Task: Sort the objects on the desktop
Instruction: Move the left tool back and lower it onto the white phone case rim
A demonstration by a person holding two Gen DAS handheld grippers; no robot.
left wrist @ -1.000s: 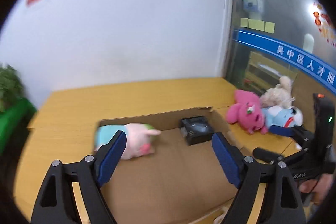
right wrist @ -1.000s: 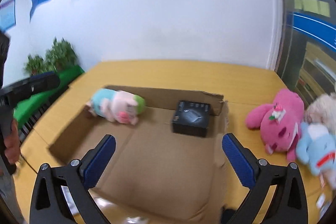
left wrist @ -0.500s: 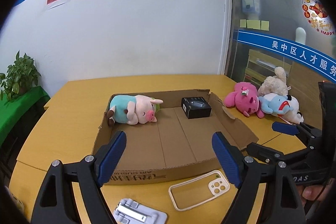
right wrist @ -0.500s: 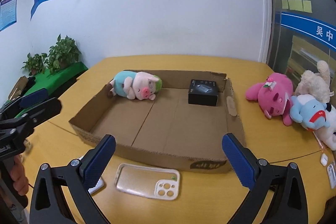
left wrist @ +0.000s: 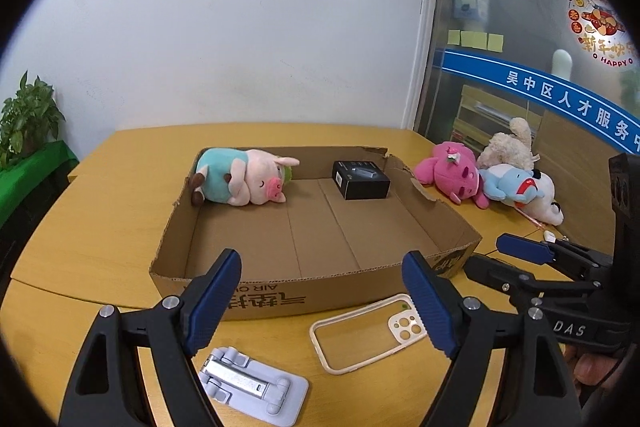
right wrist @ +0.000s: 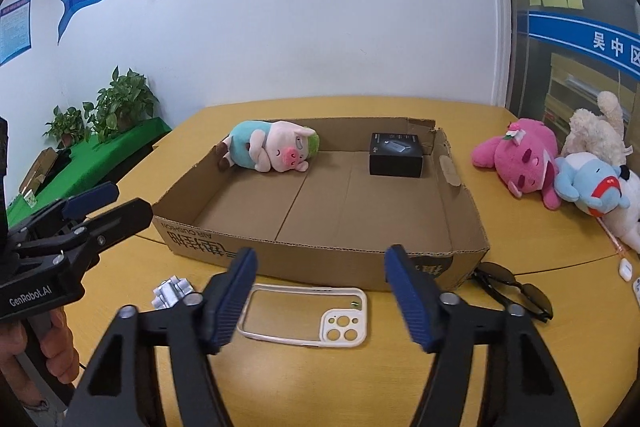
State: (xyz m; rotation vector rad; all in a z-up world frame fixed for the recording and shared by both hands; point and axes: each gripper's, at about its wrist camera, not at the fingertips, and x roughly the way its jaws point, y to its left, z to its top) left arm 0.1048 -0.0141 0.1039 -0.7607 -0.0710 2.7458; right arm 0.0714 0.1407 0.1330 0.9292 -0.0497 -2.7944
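Observation:
A shallow cardboard box (left wrist: 280, 297) (right wrist: 464, 203) lies on the yellow table. It holds a pig plush (left wrist: 240, 183) (right wrist: 272, 151) and a small black box (left wrist: 361, 179) (right wrist: 395, 154). A clear phone case (left wrist: 368, 333) (right wrist: 304, 315) and a folded grey phone stand (left wrist: 248, 387) (right wrist: 170, 291) lie in front of the box. My left gripper (left wrist: 320, 301) is open and empty above the stand and case. My right gripper (right wrist: 322, 301) is open and empty over the phone case.
Pink (left wrist: 448, 173) (right wrist: 516, 159), blue (left wrist: 508, 187) (right wrist: 588, 183) and cream (left wrist: 508, 147) (right wrist: 596, 131) plush toys lie right of the box. Black sunglasses (right wrist: 512, 291) lie at the box's right front corner. Potted plants (right wrist: 104, 115) stand on a green shelf at the left.
Both grippers have pulled back from over the box to the table's near side. The phone case, stand and sunglasses have come into view. Both stay open and empty.

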